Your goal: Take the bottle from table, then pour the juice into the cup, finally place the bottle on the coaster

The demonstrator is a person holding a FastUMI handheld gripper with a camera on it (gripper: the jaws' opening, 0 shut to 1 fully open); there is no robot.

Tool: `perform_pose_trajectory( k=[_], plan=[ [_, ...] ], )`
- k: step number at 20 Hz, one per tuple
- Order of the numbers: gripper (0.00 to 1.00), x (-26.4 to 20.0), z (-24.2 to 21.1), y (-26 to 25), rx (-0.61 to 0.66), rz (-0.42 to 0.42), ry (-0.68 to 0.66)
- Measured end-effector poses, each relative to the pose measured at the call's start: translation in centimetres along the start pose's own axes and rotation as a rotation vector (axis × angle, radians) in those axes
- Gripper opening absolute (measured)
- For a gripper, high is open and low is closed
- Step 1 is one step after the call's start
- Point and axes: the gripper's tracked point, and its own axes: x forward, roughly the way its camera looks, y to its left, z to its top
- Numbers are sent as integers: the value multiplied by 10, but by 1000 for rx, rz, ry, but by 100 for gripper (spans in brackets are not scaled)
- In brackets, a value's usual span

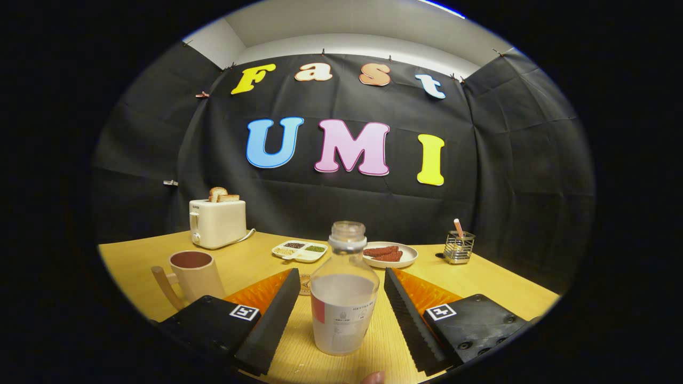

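Note:
A clear uncapped bottle [344, 298] with pale liquid in its lower half stands upright on the wooden table [496, 282], right between my two fingers. My gripper [341, 274] is open, with a gap on each side of the bottle, so neither finger presses on it. A beige cup [195, 274] with a wooden handle stands to the left, beside the left finger [275, 314]. A round coaster [305, 284] lies on the table just behind the bottle, mostly hidden by the bottle and the left finger.
A cream toaster [217, 222] with bread stands at the back left. Beyond the bottle lie a divided white dish [299, 251] and a plate of reddish strips [389, 254]. A wire holder [459, 247] stands at the back right. A fingertip [372, 377] shows below the bottle.

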Motion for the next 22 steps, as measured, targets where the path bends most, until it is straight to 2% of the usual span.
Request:
perform_pose_trajectory(
  k=[6,8,9,15,22],
  plan=[
    [97,12,-23,-2,34,-39,34],
    [77,15,-19,-13,38,-80,52],
    [76,16,-14,-18,15,-116,56],
    [70,19,48,-11,-242,-134,97],
    [70,9,98,28,-583,-77,120]
  ],
)
